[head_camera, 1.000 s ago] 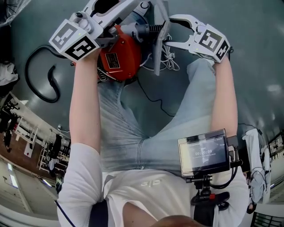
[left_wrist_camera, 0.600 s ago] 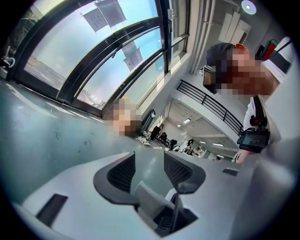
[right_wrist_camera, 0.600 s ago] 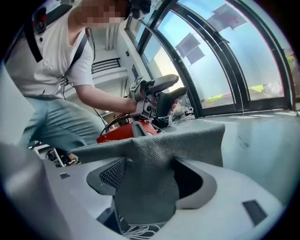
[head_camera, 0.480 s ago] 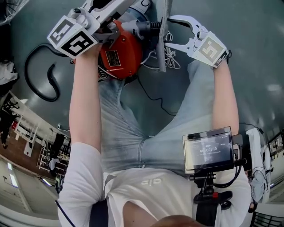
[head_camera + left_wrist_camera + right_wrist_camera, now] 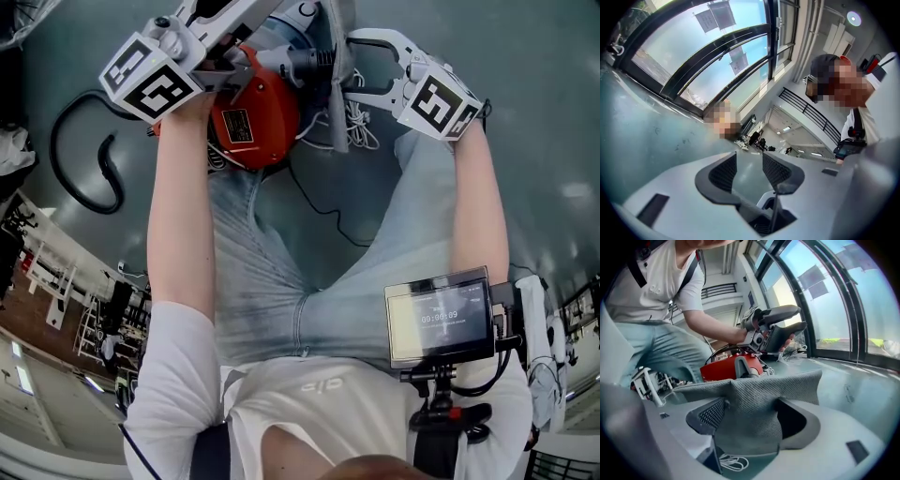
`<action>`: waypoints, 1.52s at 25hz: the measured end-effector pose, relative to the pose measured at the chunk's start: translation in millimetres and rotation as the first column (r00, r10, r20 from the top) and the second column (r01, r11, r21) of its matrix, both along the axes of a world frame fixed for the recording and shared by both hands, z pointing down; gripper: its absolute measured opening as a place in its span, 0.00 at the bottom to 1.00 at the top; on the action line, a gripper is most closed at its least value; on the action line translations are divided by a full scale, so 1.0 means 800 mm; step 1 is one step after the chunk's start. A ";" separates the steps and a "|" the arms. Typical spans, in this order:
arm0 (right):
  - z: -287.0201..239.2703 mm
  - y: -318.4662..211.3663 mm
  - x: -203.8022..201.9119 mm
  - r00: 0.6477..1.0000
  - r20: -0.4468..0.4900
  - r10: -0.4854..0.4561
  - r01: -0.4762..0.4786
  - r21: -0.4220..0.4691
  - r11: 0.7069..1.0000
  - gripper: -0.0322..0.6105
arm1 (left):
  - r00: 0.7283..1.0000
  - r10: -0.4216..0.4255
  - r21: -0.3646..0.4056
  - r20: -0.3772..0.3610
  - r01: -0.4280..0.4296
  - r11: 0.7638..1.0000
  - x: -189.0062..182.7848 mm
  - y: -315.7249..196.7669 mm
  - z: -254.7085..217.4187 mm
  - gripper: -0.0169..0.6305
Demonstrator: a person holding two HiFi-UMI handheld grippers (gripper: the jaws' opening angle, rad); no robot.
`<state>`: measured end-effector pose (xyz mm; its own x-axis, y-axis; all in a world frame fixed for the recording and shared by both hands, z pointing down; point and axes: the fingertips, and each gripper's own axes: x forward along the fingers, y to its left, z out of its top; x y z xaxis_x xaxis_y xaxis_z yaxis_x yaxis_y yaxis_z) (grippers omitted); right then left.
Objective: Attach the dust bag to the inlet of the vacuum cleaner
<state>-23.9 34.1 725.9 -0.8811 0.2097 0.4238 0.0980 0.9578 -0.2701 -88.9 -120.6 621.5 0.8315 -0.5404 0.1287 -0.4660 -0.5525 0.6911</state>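
Plainly the grey mesh dust bag [image 5: 750, 408] is clamped in the right hand-held gripper [image 5: 752, 423], just beside the red vacuum cleaner [image 5: 253, 112]; the left hand-held gripper [image 5: 749, 171], jaws closing on nothing, hovers over it. Attaching seems barely under way: next, the bag's mouth needs lining up with the inlet. All sits on a grey-green floor [image 5: 525, 112] by tall windows [image 5: 717, 56].
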 end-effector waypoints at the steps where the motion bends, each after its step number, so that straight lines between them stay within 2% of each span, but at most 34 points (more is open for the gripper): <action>1: 0.002 -0.001 0.006 1.000 0.017 0.026 -0.025 -0.034 0.999 0.58 | 1.000 -0.009 -0.003 -0.006 0.009 1.000 -0.002 -0.001 0.000 0.31; 4: 0.020 0.006 0.024 0.998 0.003 0.066 -0.065 -0.096 0.993 0.58 | 0.998 -0.047 -0.009 -0.042 0.046 0.999 -0.011 -0.006 -0.004 0.31; 9: 0.021 -0.001 0.007 0.992 0.002 0.125 -0.125 -0.052 0.991 0.58 | 0.998 -0.042 0.001 -0.043 0.042 0.999 -0.009 -0.008 -0.008 0.31; 13: 0.005 -0.005 -0.002 0.997 -0.078 0.026 -0.016 0.127 0.992 0.58 | 1.000 0.010 0.006 -0.014 -0.010 1.000 0.002 0.000 -0.005 0.31; 17: 0.008 -0.005 -0.009 0.993 -0.099 -0.058 0.066 0.073 0.995 0.58 | 0.999 0.030 0.011 -0.029 -0.029 1.000 0.007 0.003 -0.008 0.31; 19: 0.011 -0.005 -0.015 0.992 -0.109 -0.068 0.076 0.075 0.994 0.59 | 0.999 0.044 0.014 -0.019 -0.043 0.999 0.009 0.005 -0.007 0.31; 23: 0.017 0.003 0.008 0.996 -0.083 -0.030 0.035 0.065 0.997 0.59 | 0.999 0.021 0.008 -0.035 -0.021 1.000 0.004 0.002 -0.008 0.31; 25: 0.030 0.011 0.028 0.993 -0.110 -0.030 0.034 0.039 0.999 0.58 | 0.998 -0.010 0.005 -0.064 0.010 1.000 -0.002 -0.003 -0.012 0.31; 27: 0.037 0.011 0.023 0.994 -0.113 0.005 0.000 0.046 0.999 0.58 | 0.997 -0.027 0.006 -0.077 0.028 1.000 -0.007 -0.006 -0.015 0.31; 30: 0.032 0.003 0.000 0.994 -0.102 0.048 -0.041 0.066 0.997 0.58 | 0.998 -0.009 0.008 -0.068 0.009 1.000 -0.003 -0.002 -0.014 0.31; 32: 0.032 0.001 -0.007 0.991 -0.134 0.015 0.001 0.115 0.993 0.58 | 0.998 0.004 0.010 -0.070 -0.003 1.000 -0.001 -0.001 -0.014 0.31; 35: 0.035 0.000 -0.012 0.968 -0.242 -0.059 0.112 0.213 0.971 0.58 | 0.997 0.004 0.012 -0.082 -0.003 1.000 -0.002 -0.001 -0.017 0.31; 36: 0.036 0.000 -0.011 0.964 -0.256 -0.068 0.126 0.218 0.968 0.58 | 0.997 0.003 0.013 -0.083 -0.002 1.000 -0.002 -0.001 -0.018 0.31; 38: 0.032 0.005 -0.003 0.971 -0.225 -0.076 0.114 0.163 0.980 0.58 | 0.996 -0.004 0.008 -0.087 0.005 1.000 -0.002 -0.002 -0.017 0.31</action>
<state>-26.0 38.3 751.8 -0.7437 0.1944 0.6396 0.1484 0.9809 -0.1257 -90.6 -122.4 608.0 0.8368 -0.5451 0.0512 -0.4069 -0.5566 0.7243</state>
